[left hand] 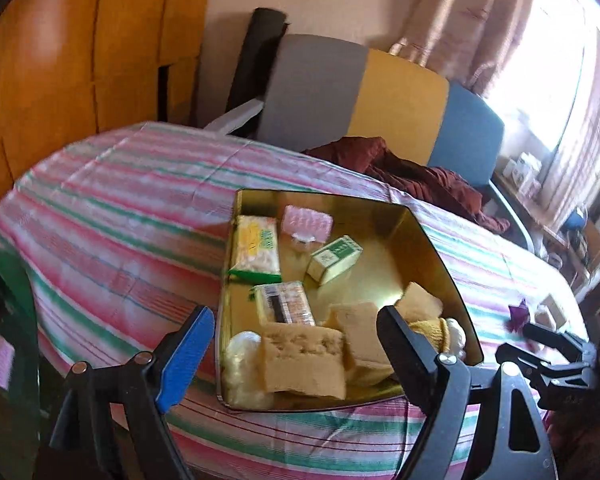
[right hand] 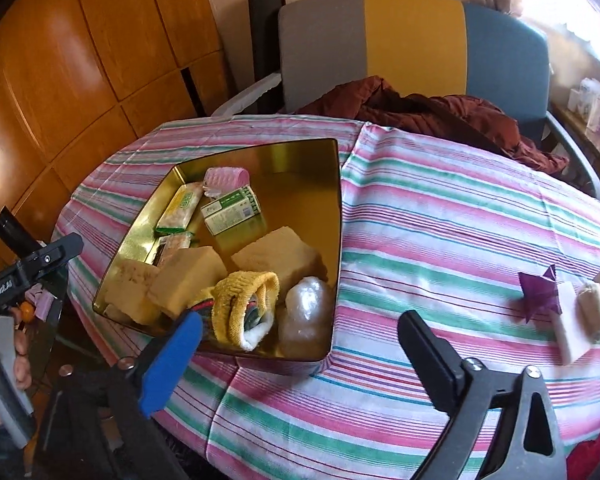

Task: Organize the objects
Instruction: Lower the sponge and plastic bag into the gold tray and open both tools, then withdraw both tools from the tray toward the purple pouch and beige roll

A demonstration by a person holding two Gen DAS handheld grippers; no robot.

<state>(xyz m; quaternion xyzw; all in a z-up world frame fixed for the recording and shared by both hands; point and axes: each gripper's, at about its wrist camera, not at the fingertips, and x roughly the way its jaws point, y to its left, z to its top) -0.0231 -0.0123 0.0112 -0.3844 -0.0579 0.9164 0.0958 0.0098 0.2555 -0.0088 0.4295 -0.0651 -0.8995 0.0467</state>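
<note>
Both grippers are spread wide with nothing between the pads right now. The gold tin (right hand: 336, 200) sits mid-left in the right wrist view, already packed with sponge blocks (right hand: 192, 276), a yellow sock (right hand: 244, 300) and small green boxes (right hand: 230, 210). What's left to tidy looks like the purple paper star (right hand: 538, 290) and the white bar (right hand: 570, 334) at the right edge, well apart from the right gripper (right hand: 300, 344), up and to its right. I'd swing over there and pinch the star gently so it doesn't crush. The left gripper (left hand: 296, 340) hangs over the tin's near end.
</note>
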